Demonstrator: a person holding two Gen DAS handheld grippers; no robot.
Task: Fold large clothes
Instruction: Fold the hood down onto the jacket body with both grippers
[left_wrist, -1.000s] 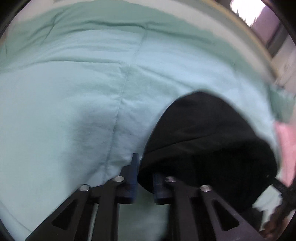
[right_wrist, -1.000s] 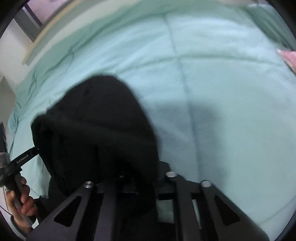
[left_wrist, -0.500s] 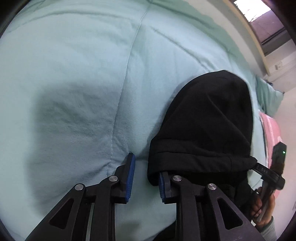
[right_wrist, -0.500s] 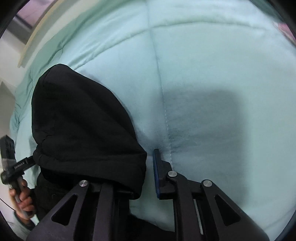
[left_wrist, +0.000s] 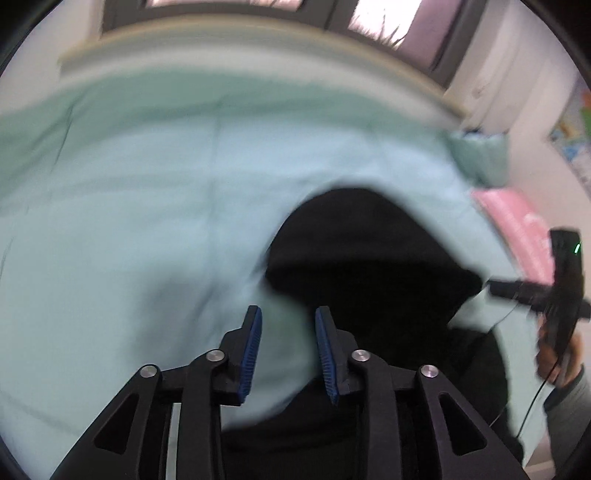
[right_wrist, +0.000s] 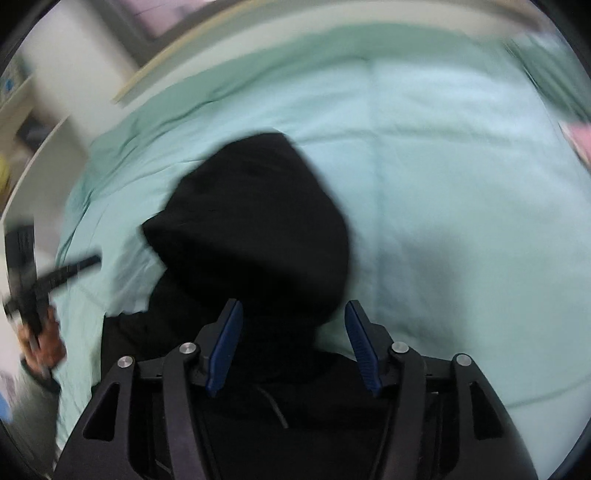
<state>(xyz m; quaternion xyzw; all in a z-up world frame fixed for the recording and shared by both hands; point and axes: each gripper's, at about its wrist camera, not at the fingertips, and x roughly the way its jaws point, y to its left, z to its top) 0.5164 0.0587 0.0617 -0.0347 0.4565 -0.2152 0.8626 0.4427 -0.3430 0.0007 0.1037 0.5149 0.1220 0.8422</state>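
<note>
Both our grippers hang open over a black hooded garment lying on a mint-green bed.

Left wrist view: our left gripper (left_wrist: 288, 350) has its fingers apart and empty; the black hoodie (left_wrist: 369, 258) lies just ahead and to their right, hood pointing away up the bed (left_wrist: 129, 203), a pink pillow (left_wrist: 513, 229) beyond.
Right wrist view: our right gripper (right_wrist: 293, 345), fingers wide apart and empty, sits directly over the hoodie's neck, so we judge it nearer. A window and pale walls lie behind.

left gripper (left_wrist: 288, 347) fingers apart, right gripper (right_wrist: 293, 345) wider
</note>
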